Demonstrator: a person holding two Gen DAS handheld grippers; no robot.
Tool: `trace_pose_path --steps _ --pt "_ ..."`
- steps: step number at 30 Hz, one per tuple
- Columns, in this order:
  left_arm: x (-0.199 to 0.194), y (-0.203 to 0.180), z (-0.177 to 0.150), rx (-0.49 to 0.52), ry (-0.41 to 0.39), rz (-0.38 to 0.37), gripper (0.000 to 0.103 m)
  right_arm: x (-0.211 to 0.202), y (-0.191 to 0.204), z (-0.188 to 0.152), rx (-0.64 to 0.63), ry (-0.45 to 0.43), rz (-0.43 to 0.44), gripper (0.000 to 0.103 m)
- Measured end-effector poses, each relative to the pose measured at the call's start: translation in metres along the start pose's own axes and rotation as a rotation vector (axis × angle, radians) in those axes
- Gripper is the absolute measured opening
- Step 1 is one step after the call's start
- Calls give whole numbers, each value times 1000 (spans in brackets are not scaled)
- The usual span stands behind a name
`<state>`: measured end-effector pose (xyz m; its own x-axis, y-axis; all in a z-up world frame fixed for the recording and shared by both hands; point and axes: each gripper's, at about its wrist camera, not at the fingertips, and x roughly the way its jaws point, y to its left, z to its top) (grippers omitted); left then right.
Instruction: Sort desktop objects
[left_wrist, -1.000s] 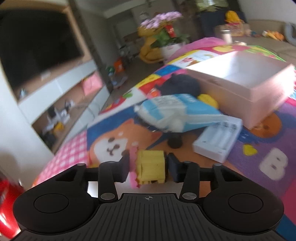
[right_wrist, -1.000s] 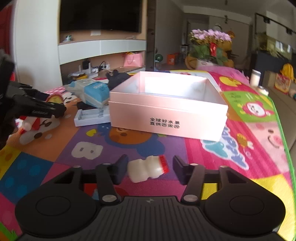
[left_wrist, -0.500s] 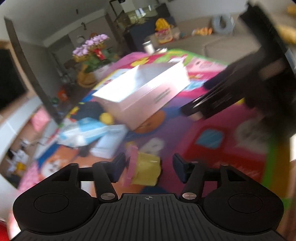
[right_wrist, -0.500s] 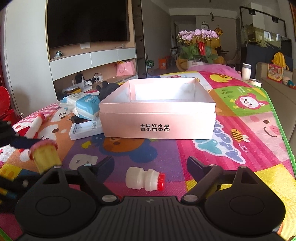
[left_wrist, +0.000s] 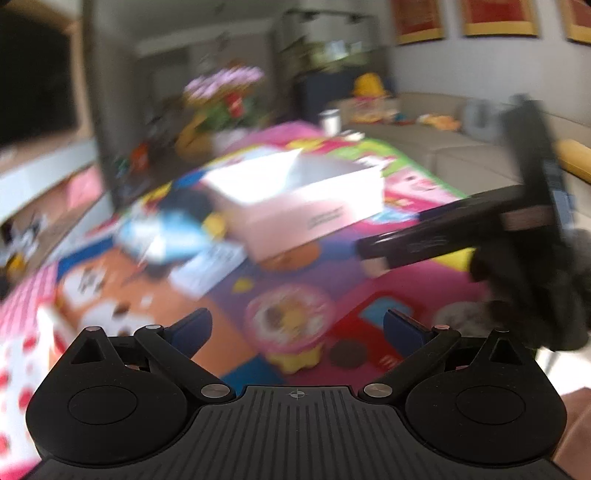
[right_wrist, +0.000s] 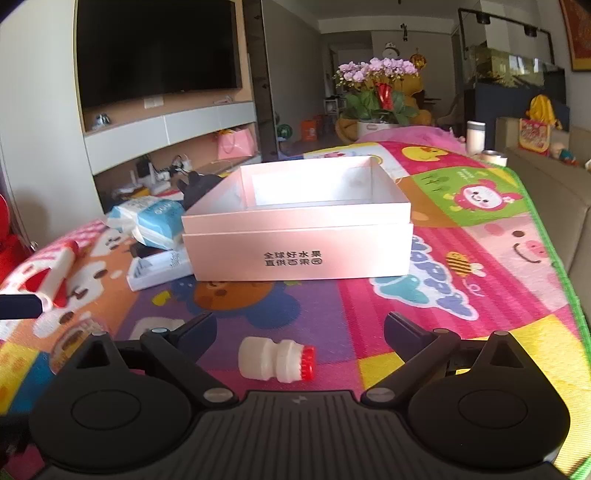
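Observation:
The left wrist view is blurred. My left gripper (left_wrist: 295, 321) has its jaws opening wide. A toy cupcake (left_wrist: 291, 325) with a pink top and yellow base sits on the play mat between the fingers, untouched by either pad. My right gripper (right_wrist: 299, 321) is also opening. A small white bottle with a red cap (right_wrist: 277, 360) lies on its side between those fingers, free of both. The open pink box (right_wrist: 299, 243) stands just beyond on the mat. The cupcake (right_wrist: 74, 339) also shows blurred at the lower left of the right wrist view.
Left of the box lie a blue-white wipes pack (right_wrist: 159, 218), a white plastic case (right_wrist: 162, 266) and a dark soft item (right_wrist: 195, 184). A red-and-white object (right_wrist: 55, 266) lies at the mat's left edge. The right gripper's dark body (left_wrist: 443, 236) crosses the left view. A sofa borders the mat's right.
The left gripper swung round toward the box and let go of the cupcake, which now rests on the mat. The right gripper's jaws spread away from the bottle, which stays lying on the mat.

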<state>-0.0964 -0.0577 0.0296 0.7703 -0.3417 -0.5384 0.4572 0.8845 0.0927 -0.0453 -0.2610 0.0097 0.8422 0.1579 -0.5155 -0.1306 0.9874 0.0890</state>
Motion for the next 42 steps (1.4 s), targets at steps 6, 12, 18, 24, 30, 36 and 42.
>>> trace_pose_path --steps 6,12,18,24,30,36,42 --pt "8 21 -7 -188 59 4 102 3 10 -4 -76 101 24 92" --pt "12 17 -13 -185 48 36 94 9 18 -4 -104 118 25 45" --pt "19 13 -11 -170 63 39 79 -8 22 -3 -141 96 37 45" --pt "31 8 -3 -141 72 26 75 -32 22 -7 -185 78 29 45" --pt "29 1 2 -97 64 -1 58 -48 7 -4 -198 113 20 45" --pt "14 4 70 7 -143 11 58 -62 -14 40 -132 61 58 45" --pt "54 28 147 17 -296 45 89 -16 -32 156 -5 -94 87 68"
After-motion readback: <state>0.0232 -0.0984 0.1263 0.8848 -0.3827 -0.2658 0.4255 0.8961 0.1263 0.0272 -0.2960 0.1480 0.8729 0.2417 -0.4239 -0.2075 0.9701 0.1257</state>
